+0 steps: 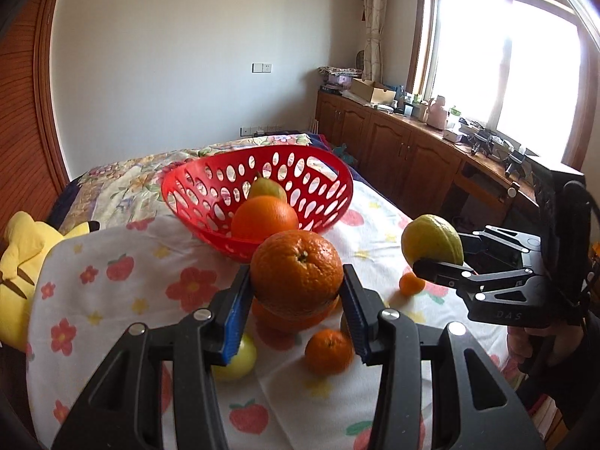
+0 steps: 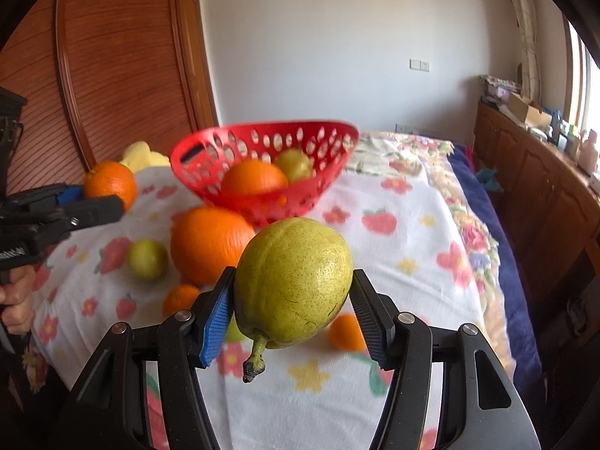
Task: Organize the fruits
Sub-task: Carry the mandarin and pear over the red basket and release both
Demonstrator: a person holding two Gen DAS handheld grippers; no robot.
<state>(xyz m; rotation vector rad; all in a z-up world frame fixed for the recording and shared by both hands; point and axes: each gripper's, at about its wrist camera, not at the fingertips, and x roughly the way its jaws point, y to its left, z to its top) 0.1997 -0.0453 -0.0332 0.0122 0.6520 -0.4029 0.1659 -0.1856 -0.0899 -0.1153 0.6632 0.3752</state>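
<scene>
Left gripper [image 1: 296, 300] fingers clamped on orange [image 1: 296, 272], lifted clear of bed [image 1: 375, 217]. Right gripper [image 2: 290, 318] fingers pinch pear [image 2: 294, 285] at its sides, stem down. Risk: round fruit slipping from pads, rolling off bed. Red basket [image 1: 210, 232] beyond, holding orange and pear.

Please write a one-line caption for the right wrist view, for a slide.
Right gripper holds a pear above the fruit-print cloth, facing the red basket.
</scene>
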